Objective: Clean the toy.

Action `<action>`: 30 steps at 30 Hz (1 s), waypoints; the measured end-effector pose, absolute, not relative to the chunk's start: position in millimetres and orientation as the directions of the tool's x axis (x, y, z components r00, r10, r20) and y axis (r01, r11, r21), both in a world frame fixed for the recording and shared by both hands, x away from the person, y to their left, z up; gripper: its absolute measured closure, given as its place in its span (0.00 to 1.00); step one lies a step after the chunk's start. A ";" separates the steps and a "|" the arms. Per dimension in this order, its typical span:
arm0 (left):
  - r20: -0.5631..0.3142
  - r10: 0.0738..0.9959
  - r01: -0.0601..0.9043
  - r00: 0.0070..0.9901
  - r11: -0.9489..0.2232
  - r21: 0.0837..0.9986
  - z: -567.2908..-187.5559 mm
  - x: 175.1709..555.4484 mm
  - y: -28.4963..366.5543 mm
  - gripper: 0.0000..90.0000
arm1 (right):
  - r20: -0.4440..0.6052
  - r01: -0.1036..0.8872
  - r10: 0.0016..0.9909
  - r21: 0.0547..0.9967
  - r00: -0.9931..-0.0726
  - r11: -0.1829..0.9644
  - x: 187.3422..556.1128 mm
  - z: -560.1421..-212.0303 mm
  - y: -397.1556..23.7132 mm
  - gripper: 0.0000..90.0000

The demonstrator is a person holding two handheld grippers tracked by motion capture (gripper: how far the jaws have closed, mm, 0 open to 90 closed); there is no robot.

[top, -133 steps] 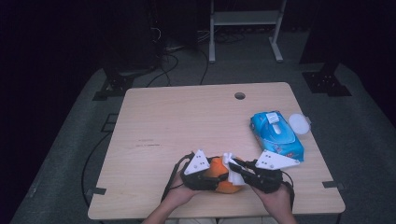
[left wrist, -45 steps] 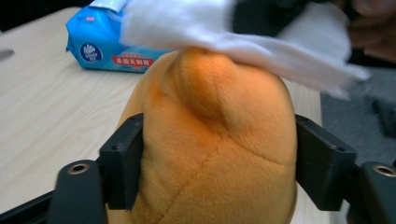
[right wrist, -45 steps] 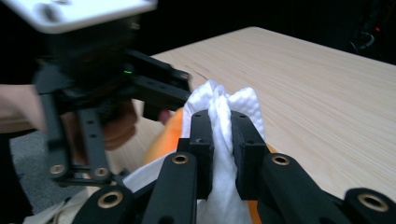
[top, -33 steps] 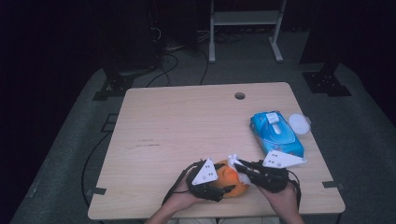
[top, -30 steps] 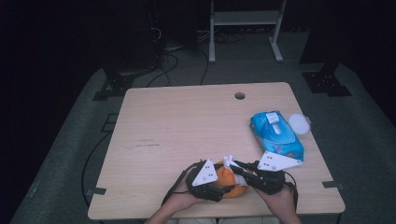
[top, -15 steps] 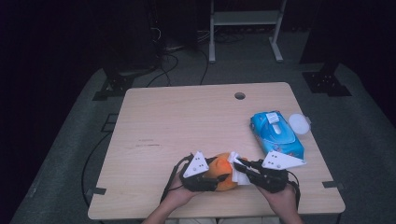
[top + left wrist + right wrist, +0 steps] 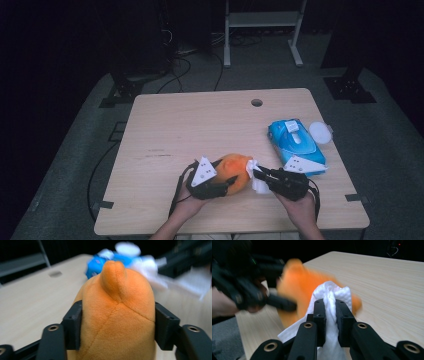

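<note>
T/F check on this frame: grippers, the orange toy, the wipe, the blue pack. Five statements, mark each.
1. The left gripper is shut on the orange plush toy. True.
2. The right gripper is open. False: it is shut on a white wipe.
3. The blue pack of wipes lies on the table to the person's right. True.
4. The toy sits at the far edge by the round hole. False: it is near the person's edge.
5. A white round lid lies on top of the toy. False: it lies beside the blue pack.
</note>
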State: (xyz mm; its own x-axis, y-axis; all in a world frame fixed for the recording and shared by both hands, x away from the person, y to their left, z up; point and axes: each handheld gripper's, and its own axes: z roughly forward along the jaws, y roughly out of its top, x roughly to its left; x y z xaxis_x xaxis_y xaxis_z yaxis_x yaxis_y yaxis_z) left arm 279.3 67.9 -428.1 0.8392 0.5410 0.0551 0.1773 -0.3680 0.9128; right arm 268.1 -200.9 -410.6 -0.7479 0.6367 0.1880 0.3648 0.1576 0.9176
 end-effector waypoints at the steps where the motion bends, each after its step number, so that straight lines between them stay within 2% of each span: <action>1: 0.079 0.519 0.147 0.851 -0.381 0.913 -432.4 273.9 61.2 0.36 | 0.194 0.366 0.634 0.918 -0.749 0.151 267.8 -410.2 -200.4 0.88; 4: 0.098 0.444 0.104 0.891 -0.410 0.906 -428.2 263.1 48.4 0.31 | 0.200 0.371 0.635 0.917 -0.746 0.147 268.8 -410.7 -199.9 0.88; 7: 0.042 0.356 0.110 0.934 -0.397 0.911 -422.7 259.2 47.6 0.30 | 0.212 0.404 0.641 0.899 -0.738 0.167 271.8 -417.9 -202.0 0.88; 10: -0.023 0.363 0.151 0.931 -0.329 0.932 -415.9 264.9 60.0 0.30 | 0.240 0.434 0.620 0.882 -0.747 0.182 272.1 -422.4 -203.9 0.88; 14: -0.081 0.447 0.215 0.891 -0.258 0.942 -413.3 279.8 76.2 0.30 | 0.265 0.464 0.591 0.860 -0.762 0.212 268.3 -424.7 -203.2 0.88; 16: -0.106 0.466 0.254 0.878 -0.267 0.930 -418.9 284.4 76.8 0.31 | 0.260 0.464 0.584 0.855 -0.769 0.230 266.7 -425.0 -203.2 0.88; 19: -0.133 0.436 0.293 0.890 -0.324 0.900 -431.0 283.1 69.1 0.32 | 0.248 0.466 0.594 0.851 -0.765 0.244 264.4 -422.6 -209.5 0.88; 24: -0.096 0.388 0.252 0.917 -0.373 0.893 -425.2 277.9 63.8 0.32 | 0.235 0.492 0.634 0.830 -0.737 0.264 259.4 -424.8 -225.4 0.88; 30: -0.070 0.355 0.216 0.932 -0.390 0.895 -421.3 283.8 52.2 0.12 | 0.254 0.494 0.596 0.822 -0.762 0.282 258.4 -432.8 -219.2 0.88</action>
State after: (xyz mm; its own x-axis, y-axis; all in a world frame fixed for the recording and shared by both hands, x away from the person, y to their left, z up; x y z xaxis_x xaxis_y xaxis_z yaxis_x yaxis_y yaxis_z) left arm 283.8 52.2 -421.3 0.9321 0.3555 -0.0699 0.2160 -0.3904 0.8950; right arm 258.4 -219.2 -432.8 -0.7618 0.5960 0.2538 0.4945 0.2821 0.8221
